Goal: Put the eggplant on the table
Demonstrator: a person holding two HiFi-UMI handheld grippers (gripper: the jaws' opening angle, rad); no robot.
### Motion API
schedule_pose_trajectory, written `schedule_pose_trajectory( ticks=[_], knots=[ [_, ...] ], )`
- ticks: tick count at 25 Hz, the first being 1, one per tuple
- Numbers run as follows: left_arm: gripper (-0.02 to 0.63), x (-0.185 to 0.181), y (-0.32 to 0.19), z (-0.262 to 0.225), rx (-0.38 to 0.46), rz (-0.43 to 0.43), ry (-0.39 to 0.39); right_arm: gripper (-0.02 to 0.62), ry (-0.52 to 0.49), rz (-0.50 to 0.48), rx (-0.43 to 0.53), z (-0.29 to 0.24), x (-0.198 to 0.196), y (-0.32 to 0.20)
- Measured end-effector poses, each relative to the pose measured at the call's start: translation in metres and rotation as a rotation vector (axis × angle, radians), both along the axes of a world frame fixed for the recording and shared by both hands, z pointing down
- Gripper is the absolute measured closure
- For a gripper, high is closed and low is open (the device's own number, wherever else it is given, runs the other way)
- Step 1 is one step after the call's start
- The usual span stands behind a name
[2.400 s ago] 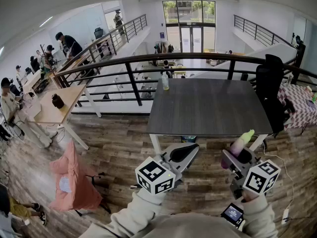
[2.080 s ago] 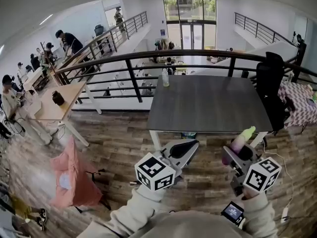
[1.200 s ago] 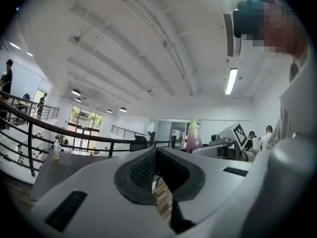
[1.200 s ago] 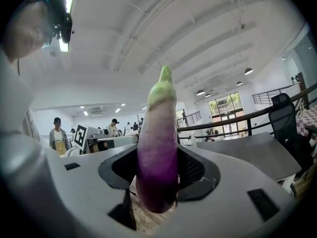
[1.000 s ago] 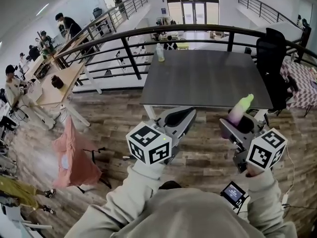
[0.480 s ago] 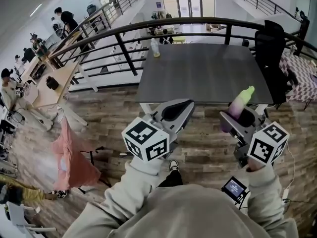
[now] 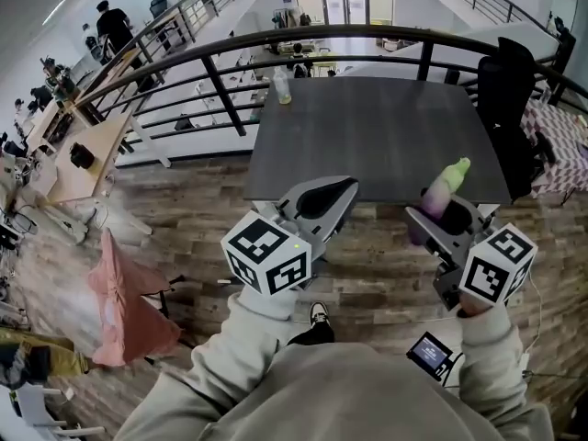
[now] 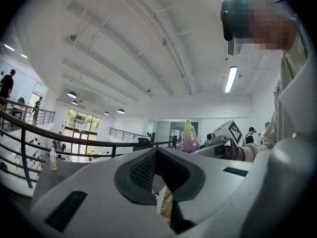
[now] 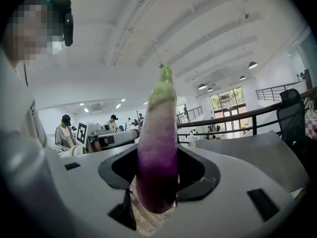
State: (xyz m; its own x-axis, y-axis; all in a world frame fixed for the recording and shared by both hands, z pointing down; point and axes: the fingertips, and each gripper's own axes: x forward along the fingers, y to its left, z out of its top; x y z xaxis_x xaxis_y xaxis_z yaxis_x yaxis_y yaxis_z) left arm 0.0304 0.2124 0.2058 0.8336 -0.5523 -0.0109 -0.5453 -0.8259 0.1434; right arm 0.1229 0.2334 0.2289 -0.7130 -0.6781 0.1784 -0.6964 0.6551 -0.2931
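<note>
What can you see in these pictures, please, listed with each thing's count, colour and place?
eggplant: one, purple with green tip, upright in the right gripper
table: one, dark grey, just ahead
bottle: one, clear, table's far left corner
railing: one, black, behind the table
office chair: one, black, right of the table
wooden desk: one, light brown, far left
cloth: one, pink, over a stand at left
right gripper: one, grey, shut on the eggplant
left gripper: one, grey, shut, empty
</note>
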Motion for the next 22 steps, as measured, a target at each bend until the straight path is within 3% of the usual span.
schedule_pose_trajectory(
  ticks=[11, 16, 22],
  knots=[
    [0.604, -0.045, -0.085, 0.012, -0.027, 0.019, 0.028, 0.373, -0.016, 0.021, -0.052, 0.006, -0.041, -0.085],
    [0.604, -0.061, -0.103, 0.018, -0.025, 0.072, -0.003, 0.373, -0.001, 0.034, -0.078, 0.009, -0.061, -0.099],
    [0.604, -0.071, -0.126, 0.025, -0.019, 0.072, -0.014, 0.373, -0.009, 0.047, -0.099, 0.016, -0.071, -0.129]
  ],
)
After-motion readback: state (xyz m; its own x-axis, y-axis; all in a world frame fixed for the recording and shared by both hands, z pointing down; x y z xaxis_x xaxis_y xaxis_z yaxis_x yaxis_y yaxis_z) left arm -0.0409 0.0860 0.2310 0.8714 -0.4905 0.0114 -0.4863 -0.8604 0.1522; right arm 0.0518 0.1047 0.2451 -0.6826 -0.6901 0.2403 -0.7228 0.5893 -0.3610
